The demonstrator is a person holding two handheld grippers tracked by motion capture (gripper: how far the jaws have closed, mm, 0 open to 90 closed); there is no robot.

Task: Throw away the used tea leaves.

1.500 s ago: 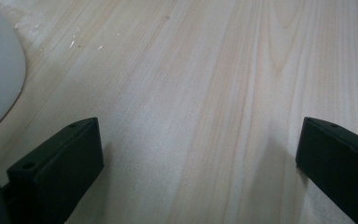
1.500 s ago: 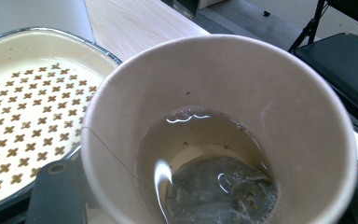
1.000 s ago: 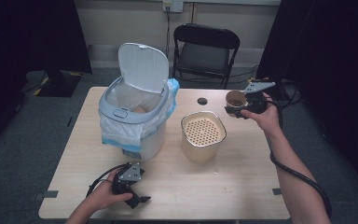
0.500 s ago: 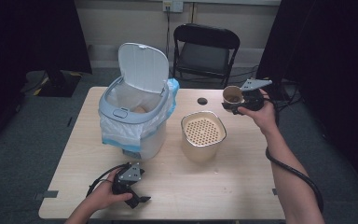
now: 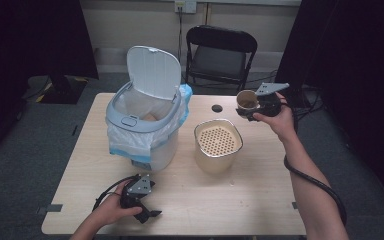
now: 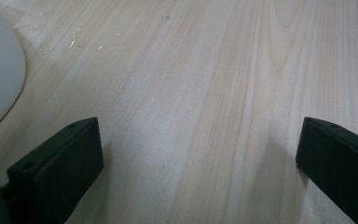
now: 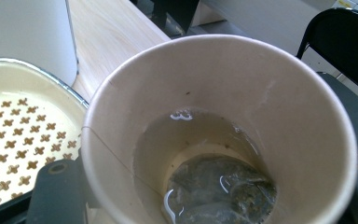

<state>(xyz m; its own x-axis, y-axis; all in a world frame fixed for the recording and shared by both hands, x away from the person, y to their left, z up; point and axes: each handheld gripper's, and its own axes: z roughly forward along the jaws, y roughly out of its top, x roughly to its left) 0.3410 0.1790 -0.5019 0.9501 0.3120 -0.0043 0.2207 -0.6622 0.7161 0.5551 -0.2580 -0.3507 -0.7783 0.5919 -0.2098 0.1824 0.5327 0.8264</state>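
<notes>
I hold right gripper (image 5: 252,111) closed on cup (image 5: 246,99), raised far right above strainer pot (image 5: 218,145). Cup: thin paper, crushable; liquid plus probably teabag (image 7: 221,189) inside; grip mid-wall lightly, keep upright. Left gripper (image 5: 141,203) wide open, empty, near table (image 5: 260,200) edge.

This looks like a recording room or lab set-up, not a home. A plain pale wooden table (image 5: 260,200) stands alone on grey carpet (image 5: 45,165), with black curtains (image 5: 35,35) hanging at 10 o'clock and again at 2 o'clock. At 12 o'clock a black folding chair (image 5: 221,52) sits against a bare cream wall, a wall socket (image 5: 185,5) just above it with a cord running down. Tape marks (image 5: 48,208) sit on the carpet at 8 o'clock, beside the table's near corner.
</notes>
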